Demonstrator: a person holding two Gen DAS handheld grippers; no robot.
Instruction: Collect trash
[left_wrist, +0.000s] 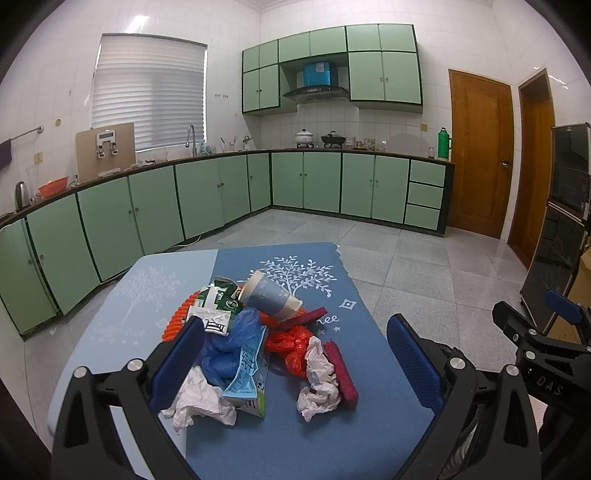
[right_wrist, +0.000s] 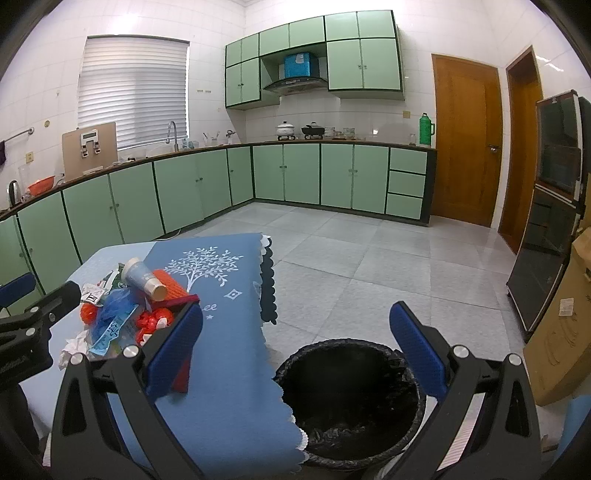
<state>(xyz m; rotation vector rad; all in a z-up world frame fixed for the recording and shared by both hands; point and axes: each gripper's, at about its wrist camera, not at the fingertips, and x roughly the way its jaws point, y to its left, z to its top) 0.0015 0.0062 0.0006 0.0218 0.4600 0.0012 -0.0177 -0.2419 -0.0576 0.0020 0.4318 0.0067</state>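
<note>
A pile of trash lies on the blue tablecloth (left_wrist: 317, 435): a blue paper cup (left_wrist: 271, 295) on its side, a green and white carton (left_wrist: 218, 301), a blue plastic bag (left_wrist: 229, 343), a light blue milk carton (left_wrist: 247, 373), red plastic (left_wrist: 291, 345), white crumpled tissue (left_wrist: 317, 384), a dark red strip (left_wrist: 341, 373). My left gripper (left_wrist: 295, 365) is open and empty, hovering just above the pile. My right gripper (right_wrist: 295, 354) is open and empty, above the table's right edge and the black-lined trash bin (right_wrist: 351, 402). The pile also shows in the right wrist view (right_wrist: 122, 317).
The bin stands on the tiled floor right beside the table. Green kitchen cabinets (left_wrist: 207, 195) run along the far walls. A dark glass cabinet (right_wrist: 550, 206) and a cardboard box (right_wrist: 565, 325) stand at the right. Two wooden doors (right_wrist: 465, 136) are at the back right.
</note>
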